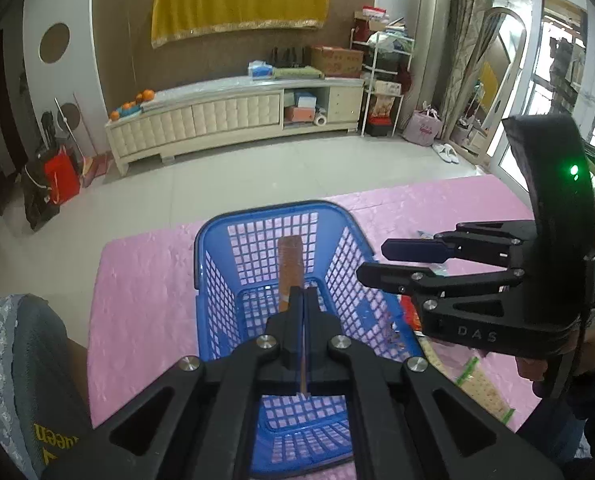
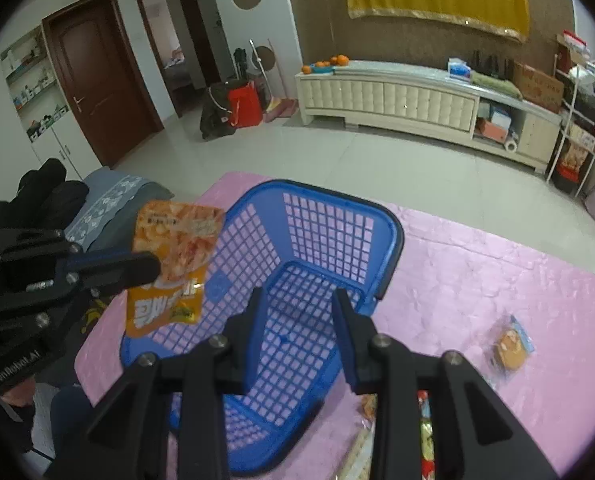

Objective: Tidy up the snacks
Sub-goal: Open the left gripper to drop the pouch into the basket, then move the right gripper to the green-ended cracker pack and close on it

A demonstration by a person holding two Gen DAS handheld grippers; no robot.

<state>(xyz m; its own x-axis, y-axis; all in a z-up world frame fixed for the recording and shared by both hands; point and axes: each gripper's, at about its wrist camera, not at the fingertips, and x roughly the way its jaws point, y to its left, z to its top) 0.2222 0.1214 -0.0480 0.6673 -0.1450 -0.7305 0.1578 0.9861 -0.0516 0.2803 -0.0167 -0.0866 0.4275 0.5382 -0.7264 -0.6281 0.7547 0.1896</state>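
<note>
A blue lattice basket (image 1: 257,210) (image 2: 393,232) stands on a pink-covered table (image 2: 477,272). My left gripper (image 1: 305,292) (image 2: 149,266) is shut on an orange snack packet (image 1: 290,264) (image 2: 173,248), which hangs over the basket's left rim. In the left wrist view the packet shows edge-on between the fingers. My right gripper (image 2: 298,300) (image 1: 373,261) is open above the basket's near side, with nothing between its blue pads. Inside, the basket shows only its lattice floor.
A small wrapped round cake (image 2: 511,346) lies on the cloth right of the basket. More snack packets (image 2: 427,440) (image 1: 473,384) lie near the front edge under my right gripper. A grey lace-trimmed fabric (image 1: 17,360) sits left of the table. Tiled floor lies beyond the far edge.
</note>
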